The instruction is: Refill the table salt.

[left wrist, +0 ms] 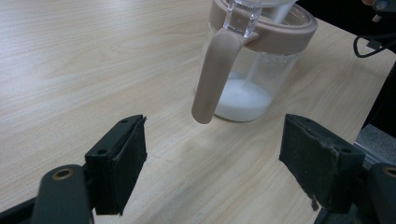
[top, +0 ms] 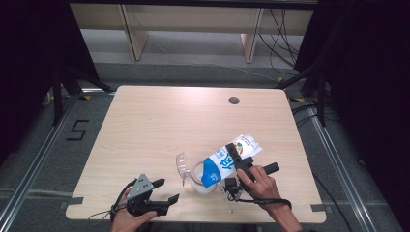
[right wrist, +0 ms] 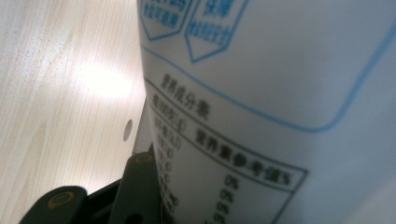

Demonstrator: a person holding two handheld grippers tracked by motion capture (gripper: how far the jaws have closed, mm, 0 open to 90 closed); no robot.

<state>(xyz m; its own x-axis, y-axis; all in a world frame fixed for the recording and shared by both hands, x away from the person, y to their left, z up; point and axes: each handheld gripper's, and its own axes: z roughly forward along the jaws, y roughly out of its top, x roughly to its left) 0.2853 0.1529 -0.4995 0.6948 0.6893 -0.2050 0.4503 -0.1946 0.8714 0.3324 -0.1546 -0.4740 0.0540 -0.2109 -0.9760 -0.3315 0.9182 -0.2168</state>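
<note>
A blue and white milk carton hangs tilted, top end down, over a clear jug with a beige rim and handle. My right gripper is shut on the carton, whose printed white side looms close in the right gripper view. White liquid lies in the bottom of the jug, and a blurred stream falls into its mouth. My left gripper rests open near the table's front edge, left of the jug. Its jaws stand wide apart, facing the jug's beige handle.
The jug's clear hinged lid stands open on its left side. The light wooden table has a round cable hole at the back right. Dark curtains and floor rails flank the table.
</note>
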